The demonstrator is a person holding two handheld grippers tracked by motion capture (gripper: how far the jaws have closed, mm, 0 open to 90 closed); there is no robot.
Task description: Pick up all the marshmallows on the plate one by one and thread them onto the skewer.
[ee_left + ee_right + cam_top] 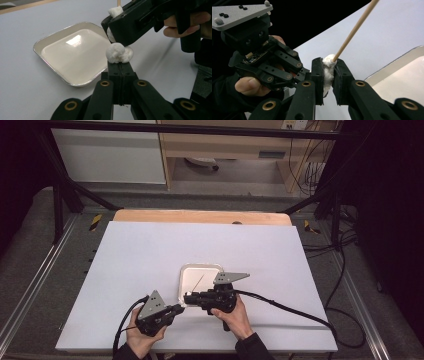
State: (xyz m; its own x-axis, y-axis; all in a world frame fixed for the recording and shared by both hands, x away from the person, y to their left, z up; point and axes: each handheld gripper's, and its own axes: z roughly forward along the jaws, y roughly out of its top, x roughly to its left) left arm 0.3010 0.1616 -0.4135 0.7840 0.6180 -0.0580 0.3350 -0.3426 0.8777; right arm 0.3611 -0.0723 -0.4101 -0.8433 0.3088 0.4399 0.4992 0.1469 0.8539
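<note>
Just near the white tray, the right tool clamps the cotton head of a wooden swab stick; the left tool pinches a cotton tuft touching it. Pull apart slowly, grips firm, above the worktop.

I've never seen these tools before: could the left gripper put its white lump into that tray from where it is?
Probably yes. The left gripper holds a marshmallow right beside the white tray, which looks empty. The right gripper, clamping a skewered marshmallow, crowds that edge and may need to shift.
</note>
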